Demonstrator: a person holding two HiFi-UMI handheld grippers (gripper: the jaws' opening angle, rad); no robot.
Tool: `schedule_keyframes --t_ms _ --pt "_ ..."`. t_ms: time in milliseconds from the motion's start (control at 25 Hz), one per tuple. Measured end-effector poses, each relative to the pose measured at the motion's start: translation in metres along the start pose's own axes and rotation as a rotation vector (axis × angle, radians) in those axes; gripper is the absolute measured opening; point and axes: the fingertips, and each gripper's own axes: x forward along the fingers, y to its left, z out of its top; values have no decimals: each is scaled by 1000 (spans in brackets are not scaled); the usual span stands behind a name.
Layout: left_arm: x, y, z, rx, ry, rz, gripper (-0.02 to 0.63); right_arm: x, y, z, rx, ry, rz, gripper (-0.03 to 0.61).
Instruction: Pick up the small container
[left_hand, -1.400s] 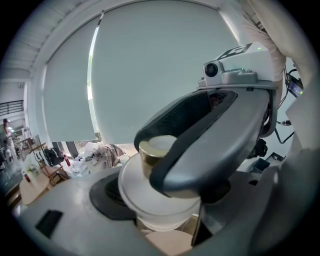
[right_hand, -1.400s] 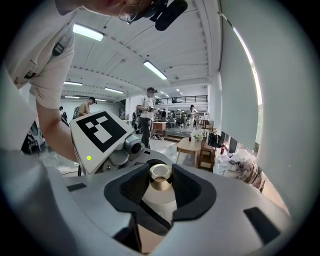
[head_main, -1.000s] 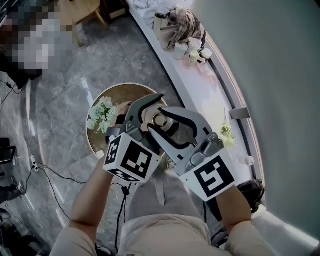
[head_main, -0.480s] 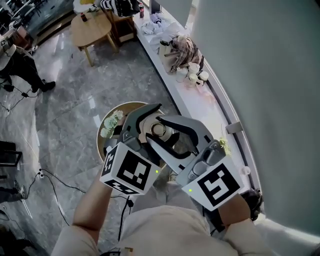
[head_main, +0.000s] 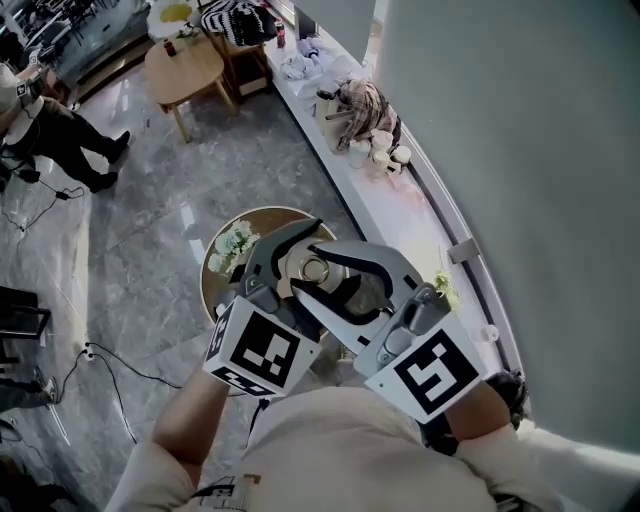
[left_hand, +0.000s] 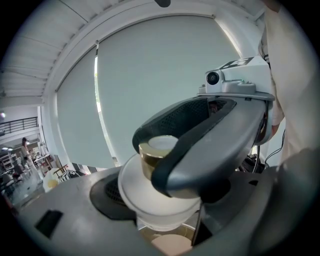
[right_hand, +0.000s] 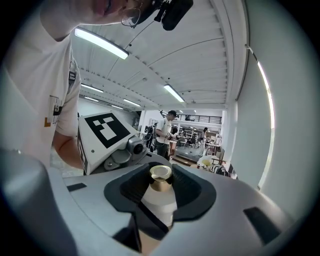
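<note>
The container (head_main: 317, 268), frosted white with a gold cap (right_hand: 161, 176), hangs in the air over a round desk (head_main: 212, 288) that carries flowers (head_main: 233, 243). The left tool (head_main: 296, 252) and the right tool (head_main: 335, 276) both clamp it, their jaws crossing around it.

Open hall: marble floor (head_main: 140, 250), round tables (head_main: 185, 62)

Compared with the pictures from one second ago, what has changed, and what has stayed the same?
The left gripper and right gripper rose together, lifting the small container away from the round table, which now looks smaller below. Unchanged: both grippers' fingers stay closed around the container, crossed as before; nothing was let go.
</note>
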Motion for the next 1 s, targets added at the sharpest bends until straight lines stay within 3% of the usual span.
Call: schedule_keyframes --t_ms 640,1000 --pt "0 -36 -41 -77 57 -20 347 -3 30 -34 87 13 46 138" --pt "-3 -44 -49 -77 68 -37 347 -3 39 -40 103 38 38 138"
